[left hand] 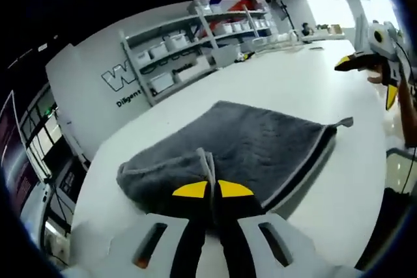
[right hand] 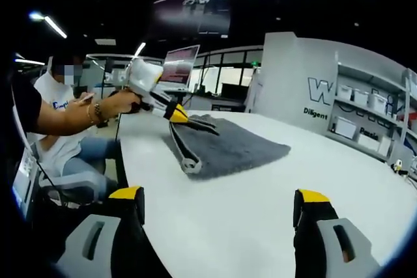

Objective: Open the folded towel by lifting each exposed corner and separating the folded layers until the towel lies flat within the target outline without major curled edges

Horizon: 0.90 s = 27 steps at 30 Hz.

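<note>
Grey towel (left hand: pixel 241 144) folded on the white table (left hand: pixel 306 86), near its edge. Left gripper (left hand: pixel 212 190) clamped narrow on the near corner of the towel — a ridge of cloth pinched up between the yellow-tipped fingers (left hand: pixel 190 190). Seen from the right gripper view: same left gripper (right hand: pixel 184 116), held in a hand (right hand: pixel 120 103), lifting the towel (right hand: pixel 225 144) corner just above the table (right hand: pixel 260 206). Right gripper (right hand: pixel 221 203) spread wide, holding nothing, hovering over bare tabletop well apart from the towel — seen far right in the left gripper view (left hand: pixel 374 63). Shelving with white bins (left hand: pixel 189 47) along the far wall.
</note>
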Each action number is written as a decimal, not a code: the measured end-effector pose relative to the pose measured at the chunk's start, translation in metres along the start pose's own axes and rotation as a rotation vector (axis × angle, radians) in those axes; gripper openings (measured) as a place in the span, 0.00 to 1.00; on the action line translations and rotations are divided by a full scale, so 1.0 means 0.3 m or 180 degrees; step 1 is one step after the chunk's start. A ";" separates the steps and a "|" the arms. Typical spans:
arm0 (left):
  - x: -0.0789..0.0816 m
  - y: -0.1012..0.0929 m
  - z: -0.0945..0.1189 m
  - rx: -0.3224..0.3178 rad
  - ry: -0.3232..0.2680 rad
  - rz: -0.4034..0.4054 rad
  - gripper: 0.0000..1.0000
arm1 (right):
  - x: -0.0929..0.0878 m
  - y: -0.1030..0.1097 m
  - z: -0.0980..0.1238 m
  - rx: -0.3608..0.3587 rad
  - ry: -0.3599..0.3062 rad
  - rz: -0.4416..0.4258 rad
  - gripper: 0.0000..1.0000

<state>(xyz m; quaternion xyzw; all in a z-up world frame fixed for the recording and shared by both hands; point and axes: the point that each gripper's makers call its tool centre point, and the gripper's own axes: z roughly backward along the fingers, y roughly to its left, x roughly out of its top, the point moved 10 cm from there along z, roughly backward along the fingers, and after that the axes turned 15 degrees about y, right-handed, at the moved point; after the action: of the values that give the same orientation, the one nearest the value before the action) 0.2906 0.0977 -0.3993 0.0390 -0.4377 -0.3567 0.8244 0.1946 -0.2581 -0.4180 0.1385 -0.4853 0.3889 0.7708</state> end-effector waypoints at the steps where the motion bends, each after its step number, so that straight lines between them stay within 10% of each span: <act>1: -0.009 -0.007 0.000 -0.0006 0.0005 0.0001 0.04 | 0.000 0.002 -0.001 0.0002 0.0003 0.0004 0.96; 18: -0.075 -0.057 -0.026 -0.0079 0.0230 -0.0119 0.05 | -0.004 0.015 -0.013 0.0053 0.0036 0.0022 0.96; 27: -0.046 -0.070 -0.007 0.0037 0.0183 -0.0239 0.21 | -0.002 0.012 -0.006 0.0034 0.0029 0.0027 0.96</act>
<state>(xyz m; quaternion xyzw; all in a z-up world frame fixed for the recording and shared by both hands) 0.2755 0.0901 -0.4182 0.0704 -0.4141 -0.3837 0.8224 0.1930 -0.2549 -0.4201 0.1388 -0.4803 0.3954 0.7705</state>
